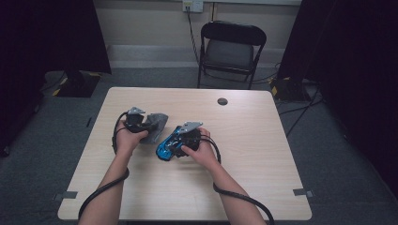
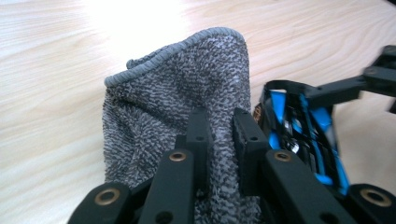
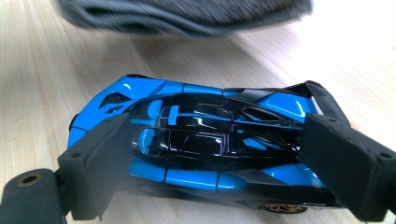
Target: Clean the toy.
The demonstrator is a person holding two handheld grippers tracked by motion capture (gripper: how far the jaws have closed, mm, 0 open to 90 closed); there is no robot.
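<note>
A: Where is the toy car (image 1: pixel 165 146) sitting, and which way is it pointing?

B: I'm seeing it near the middle of the table (image 1: pixel 253 140), just inside my right gripper (image 1: pixel 180 140). In the high view its long axis is running on a diagonal, with 1 end toward the near left and the other toward the far right, under the gripper. In the right gripper view it's lying crosswise between the 2 jaws, blue nose to the left, black rear wing to the right, wheels on the wood.

A: And the jaws?

B: The right ones are clamping it lengthwise, 1 pad at each end. My left gripper (image 1: pixel 141 123) is pinching a fold of the grey cloth (image 2: pixel 177 102), jaws close together on it, just left of the car.

A: Hand poses?

B: Both forearms are coming in from the near edge. The right hand (image 1: pixel 199 151) is angling left and toward the near edge, along the table, and the left hand (image 1: pixel 127 138) is reaching forward, cloth standing up off the table.
</note>
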